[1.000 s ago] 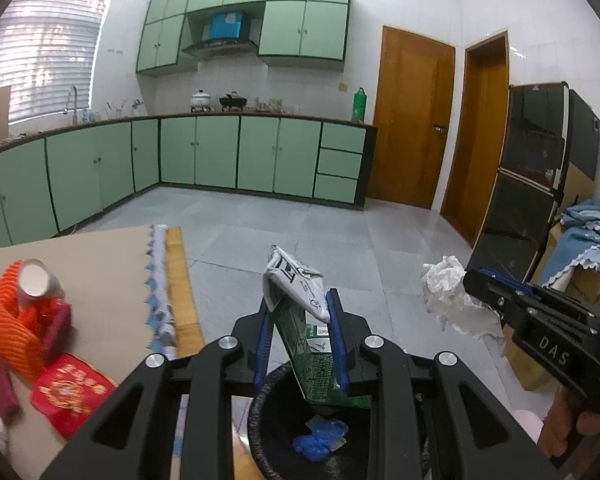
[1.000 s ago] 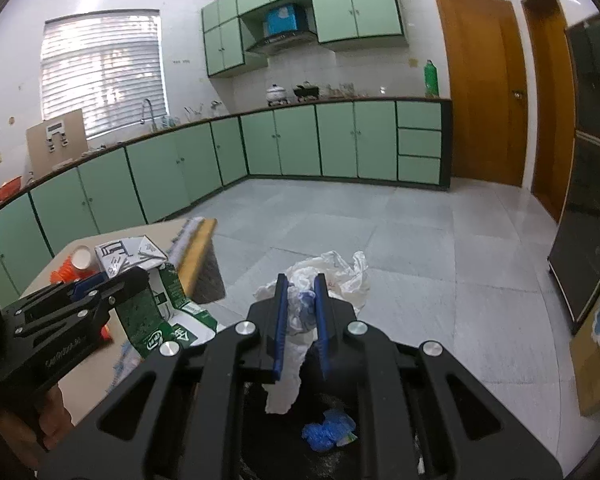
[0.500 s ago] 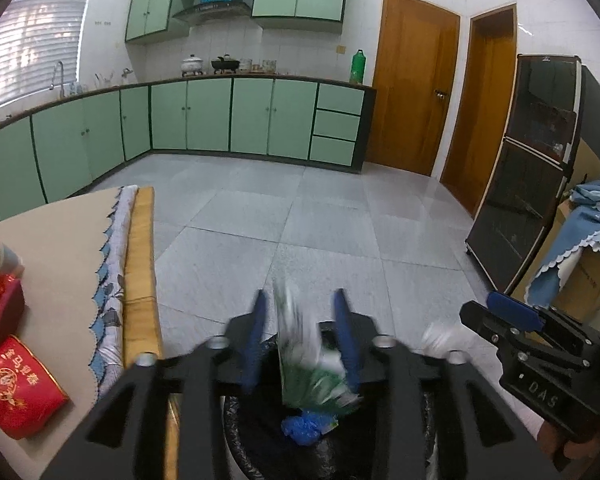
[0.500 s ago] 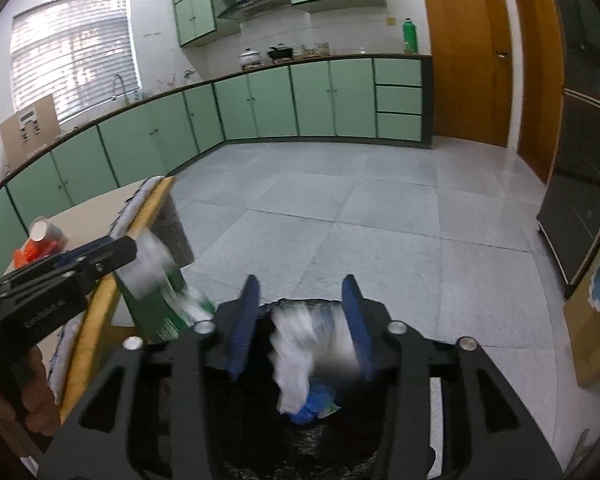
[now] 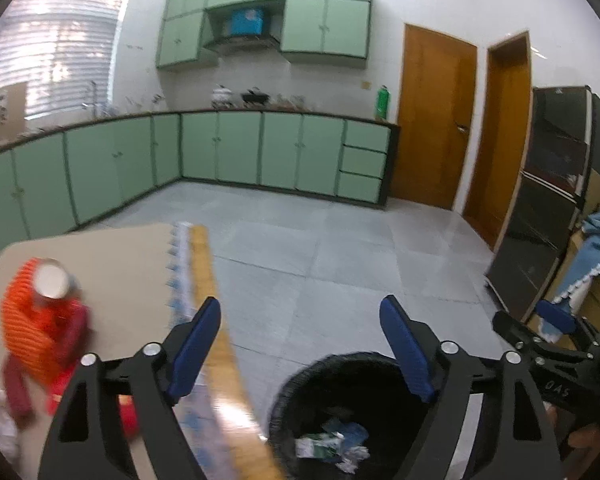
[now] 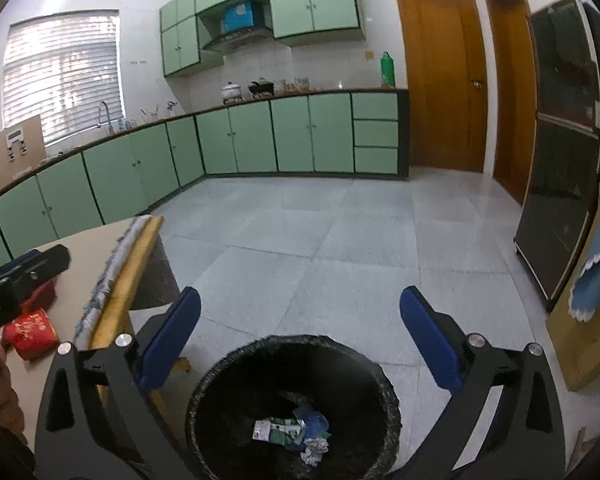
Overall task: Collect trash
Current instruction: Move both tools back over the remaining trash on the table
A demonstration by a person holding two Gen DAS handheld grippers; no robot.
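A black trash bin stands on the floor beside the table, below both grippers. At its bottom lie a green carton, a blue scrap and a white crumpled wad. The left wrist view shows the same bin with the carton inside. My left gripper hangs over the bin's left rim and the table edge, jaws opening, nothing between them. My right gripper is above the bin, jaws opening wide, also with nothing in them.
A tan table at left carries an orange knit thing with a cup, a red pouch and a rolled cloth along its edge. A dark cabinet and cloth-covered boxes stand at right. Grey tiled floor lies ahead.
Both grippers opened. The green carton left the left gripper and the white wad left the right one; both now lie in the bin.
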